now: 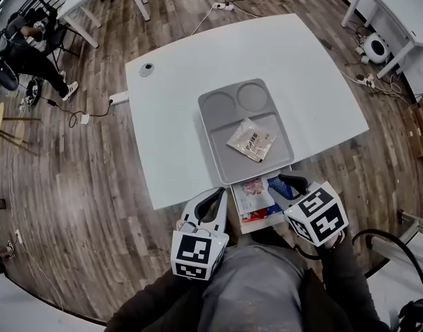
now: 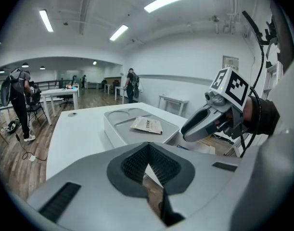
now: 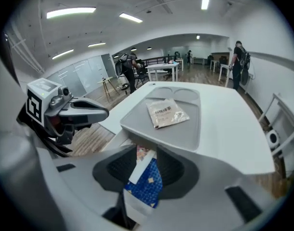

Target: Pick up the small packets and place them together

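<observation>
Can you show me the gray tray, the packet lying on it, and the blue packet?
gray tray (image 1: 223,130), head view, bare floor of its big compartment.
packet on the tray (image 1: 251,140), head view, middle of its wrapper.
blue packet (image 3: 147,181), right gripper view, its blue face.

head: above, steeply down on table (image 1: 169,116) | gripper views: low, near, facing across it | shared: tray (image 1: 219,124)
</observation>
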`<move>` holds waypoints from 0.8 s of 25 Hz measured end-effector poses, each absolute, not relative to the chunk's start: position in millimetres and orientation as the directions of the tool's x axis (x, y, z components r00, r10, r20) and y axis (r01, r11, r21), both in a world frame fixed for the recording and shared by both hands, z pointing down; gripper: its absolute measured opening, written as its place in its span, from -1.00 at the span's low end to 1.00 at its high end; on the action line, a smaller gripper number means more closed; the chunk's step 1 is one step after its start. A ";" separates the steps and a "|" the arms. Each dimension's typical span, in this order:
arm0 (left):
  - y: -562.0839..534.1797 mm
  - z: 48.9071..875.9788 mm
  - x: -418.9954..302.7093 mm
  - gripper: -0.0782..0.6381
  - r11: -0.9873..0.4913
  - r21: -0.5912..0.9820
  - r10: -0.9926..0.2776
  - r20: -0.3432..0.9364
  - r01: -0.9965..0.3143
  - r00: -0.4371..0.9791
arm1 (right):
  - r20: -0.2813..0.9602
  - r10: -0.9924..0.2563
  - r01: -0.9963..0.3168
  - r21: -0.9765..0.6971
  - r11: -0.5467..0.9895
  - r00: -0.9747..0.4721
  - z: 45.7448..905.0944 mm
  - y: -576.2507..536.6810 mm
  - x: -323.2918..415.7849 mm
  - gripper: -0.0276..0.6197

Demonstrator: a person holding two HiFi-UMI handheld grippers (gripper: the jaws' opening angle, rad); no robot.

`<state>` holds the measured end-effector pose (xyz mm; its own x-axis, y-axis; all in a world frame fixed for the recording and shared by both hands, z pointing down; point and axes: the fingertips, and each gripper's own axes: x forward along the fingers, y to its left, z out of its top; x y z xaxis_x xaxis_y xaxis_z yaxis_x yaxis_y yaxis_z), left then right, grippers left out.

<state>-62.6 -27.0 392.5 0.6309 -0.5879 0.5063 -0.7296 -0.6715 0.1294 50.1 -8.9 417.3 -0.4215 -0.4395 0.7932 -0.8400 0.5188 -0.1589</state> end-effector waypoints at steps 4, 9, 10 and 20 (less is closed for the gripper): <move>-26.3 394.6 -57.8 -0.79 -0.692 0.131 -0.566 0.512 -0.710 0.646 | 0.823 -0.377 -0.837 -0.197 0.511 -0.424 439.9 5.2 38.8 -0.51; -28.7 398.6 -57.2 -0.79 -0.705 0.135 -0.549 0.518 -0.697 0.656 | 0.853 -0.311 -0.828 -0.217 0.517 -0.418 460.2 10.5 25.4 -0.45; -29.4 399.3 -56.6 -0.79 -0.707 0.135 -0.547 0.518 -0.694 0.658 | 0.861 -0.305 -0.828 -0.208 0.521 -0.408 463.7 10.2 24.1 -0.41; -35.9 404.4 -56.7 -0.79 -0.715 0.155 -0.534 0.508 -0.682 0.676 | 0.927 -0.226 -0.794 -0.110 0.599 -0.299 486.8 2.9 16.7 -0.18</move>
<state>-56.7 -35.9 404.4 0.6758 -0.5341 0.5080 -0.6817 -0.7150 0.1552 16.7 2.9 486.8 -0.2986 -0.2258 0.9273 -0.7935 0.5985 -0.1098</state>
